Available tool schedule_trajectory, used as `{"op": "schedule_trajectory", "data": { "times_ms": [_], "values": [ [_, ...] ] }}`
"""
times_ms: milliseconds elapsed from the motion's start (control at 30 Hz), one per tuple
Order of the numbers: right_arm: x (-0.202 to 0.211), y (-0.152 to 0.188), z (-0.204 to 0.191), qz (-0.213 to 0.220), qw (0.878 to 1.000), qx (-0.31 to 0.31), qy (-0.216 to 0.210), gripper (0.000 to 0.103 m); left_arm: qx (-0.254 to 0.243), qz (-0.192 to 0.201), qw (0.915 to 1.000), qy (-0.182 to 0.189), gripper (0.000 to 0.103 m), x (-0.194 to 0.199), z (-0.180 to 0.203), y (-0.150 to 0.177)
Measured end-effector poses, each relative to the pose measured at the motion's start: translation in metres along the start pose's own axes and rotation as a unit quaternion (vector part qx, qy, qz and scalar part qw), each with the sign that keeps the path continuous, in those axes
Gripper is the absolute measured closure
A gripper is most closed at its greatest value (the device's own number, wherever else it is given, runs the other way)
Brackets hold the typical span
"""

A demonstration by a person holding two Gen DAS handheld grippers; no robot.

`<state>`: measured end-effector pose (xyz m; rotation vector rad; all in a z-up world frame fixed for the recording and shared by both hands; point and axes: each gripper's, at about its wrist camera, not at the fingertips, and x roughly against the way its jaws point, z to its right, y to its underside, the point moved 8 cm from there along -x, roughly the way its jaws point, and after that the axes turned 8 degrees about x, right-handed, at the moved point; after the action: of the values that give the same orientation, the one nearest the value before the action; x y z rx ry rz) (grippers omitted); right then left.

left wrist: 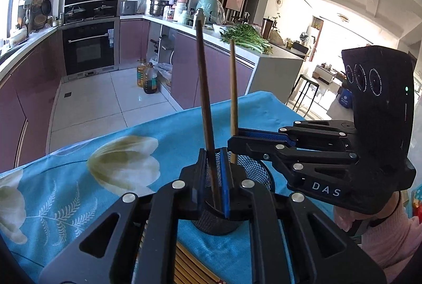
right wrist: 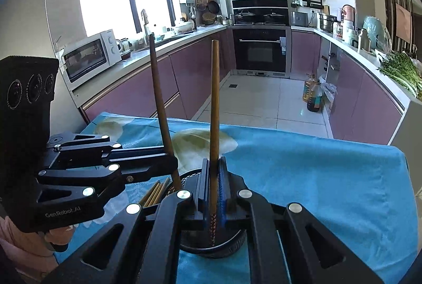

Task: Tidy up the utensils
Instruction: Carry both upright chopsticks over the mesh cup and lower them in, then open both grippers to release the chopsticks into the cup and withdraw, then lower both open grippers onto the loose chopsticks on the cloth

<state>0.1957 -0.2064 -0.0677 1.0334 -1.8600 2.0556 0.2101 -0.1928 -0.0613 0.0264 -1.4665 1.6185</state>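
Left gripper [left wrist: 214, 178] sits nearest the lens, jaws narrow around a dark chopstick [left wrist: 204, 99]; whether the pads still press it can't be told. That stick stands near-upright, lower end inside the black mesh holder [left wrist: 259, 173]. Right gripper [right wrist: 213, 186] is clamped on a lighter chopstick [right wrist: 214, 112], also upright, patterned end down in the holder. Holder sits on the blue floral tablecloth [right wrist: 316, 178]. More chopsticks [right wrist: 154, 194] lie flat on the cloth just beside the holder, under the left gripper.

black grippers [left wrist: 215, 178] with blue-lined jaws, silver rivets, pink sleeve [left wrist: 387, 239]
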Motion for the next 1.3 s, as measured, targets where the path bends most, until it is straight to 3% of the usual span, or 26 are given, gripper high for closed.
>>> {"op": "schedule_trajectory", "data": {
  "times_ms": [67, 200, 300, 400, 600, 833, 1067, 1300],
  "values": [
    [0.000, 0.000, 0.002, 0.004, 1.000, -0.005, 0.004, 0.093, -0.003, 0.008, 1.0000, -0.003, 0.076, 0.007, 0.000, 0.000],
    [0.007, 0.002, 0.005, 0.019, 1.000, -0.022, 0.009, 0.076, -0.001, 0.029, 0.9994, -0.019, 0.074, 0.024, -0.008, 0.002],
    [0.021, 0.003, 0.000, 0.040, 0.999, -0.021, 0.005, 0.071, 0.007, 0.046, 0.9984, -0.032, 0.069, 0.042, -0.019, 0.006],
    [0.037, 0.006, -0.011, 0.058, 0.998, -0.010, -0.011, 0.055, 0.015, 0.055, 0.9971, -0.051, 0.064, 0.062, -0.033, 0.016],
    [0.047, 0.029, -0.053, 0.048, 0.997, 0.028, -0.061, 0.048, 0.029, 0.035, 0.9950, -0.089, 0.062, 0.081, -0.066, 0.054],
    [0.018, 0.066, -0.084, -0.021, 0.995, 0.045, -0.084, 0.047, 0.038, -0.020, 0.9930, -0.110, 0.061, 0.070, -0.089, 0.102],
    [-0.017, 0.098, -0.089, -0.076, 0.994, 0.025, -0.074, 0.047, 0.042, -0.073, 0.9900, -0.113, 0.061, 0.045, -0.093, 0.138],
    [-0.031, 0.107, -0.082, -0.100, 0.993, 0.008, -0.060, 0.060, 0.050, -0.094, 0.9871, -0.119, 0.063, 0.033, -0.096, 0.147]
  ]
}}
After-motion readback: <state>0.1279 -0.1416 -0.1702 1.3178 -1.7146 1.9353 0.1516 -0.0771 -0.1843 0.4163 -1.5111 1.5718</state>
